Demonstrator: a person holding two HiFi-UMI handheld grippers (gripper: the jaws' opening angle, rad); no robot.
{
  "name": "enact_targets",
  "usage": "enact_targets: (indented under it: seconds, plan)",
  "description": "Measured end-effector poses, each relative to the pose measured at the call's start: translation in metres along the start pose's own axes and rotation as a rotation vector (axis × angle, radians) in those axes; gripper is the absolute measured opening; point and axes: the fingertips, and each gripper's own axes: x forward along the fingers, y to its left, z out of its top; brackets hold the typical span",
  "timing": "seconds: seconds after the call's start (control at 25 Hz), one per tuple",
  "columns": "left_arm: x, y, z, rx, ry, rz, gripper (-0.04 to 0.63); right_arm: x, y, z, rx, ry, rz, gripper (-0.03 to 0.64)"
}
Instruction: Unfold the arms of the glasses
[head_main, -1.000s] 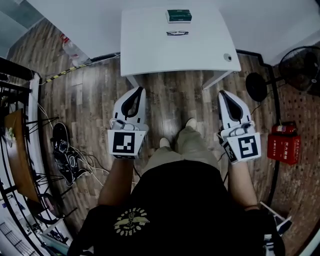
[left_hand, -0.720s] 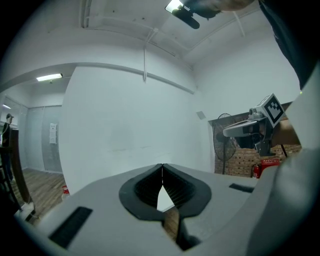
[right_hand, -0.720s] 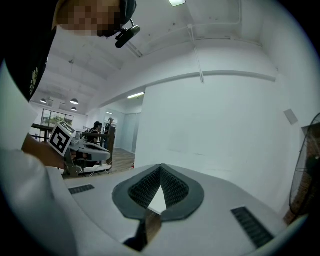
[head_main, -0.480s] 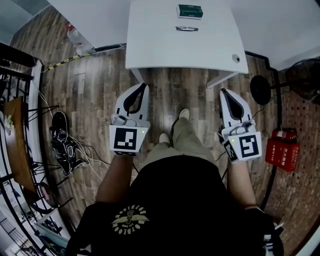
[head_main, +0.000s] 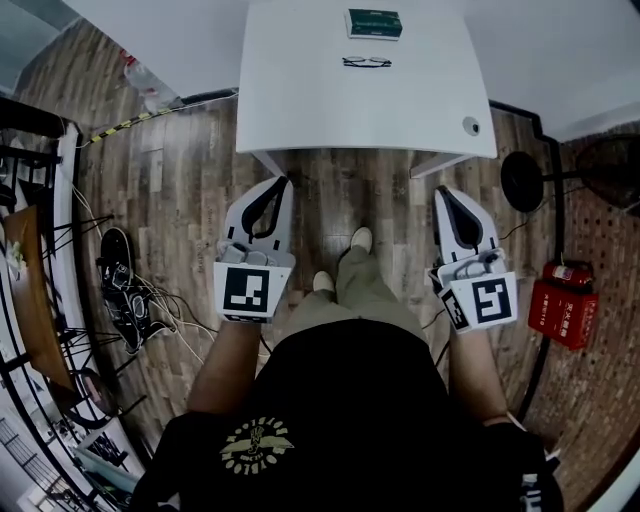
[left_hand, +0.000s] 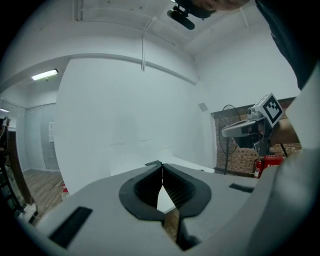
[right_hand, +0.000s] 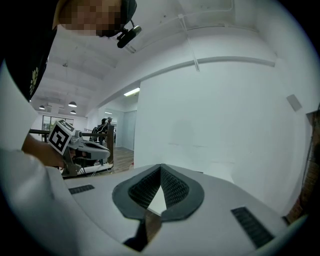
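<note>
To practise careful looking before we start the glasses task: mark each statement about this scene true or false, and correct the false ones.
1. The glasses lie on the white table, next to the green box. True.
2. The left claw holds the glasses. False: it is shut and empty, over the floor short of the table.
3. The right claw is wide open. False: it is shut, holding nothing.
4. A red box is on the person's right. True.
</note>
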Motion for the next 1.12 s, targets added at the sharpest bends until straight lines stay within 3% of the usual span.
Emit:
enact_targets:
  seconds: [0.64,1.12]
  plan:
    - [0.09,-0.001,0.014,0.002,0.019,-0.008,0.008,0.054,-0.073,-0.008,0.02,0.01,0.017,0.0]
    - [0.138,0.003,0.033,0.005,0.041,0.016,0.008,0.086,-0.12,0.013,0.014,-0.019,0.04,0.002]
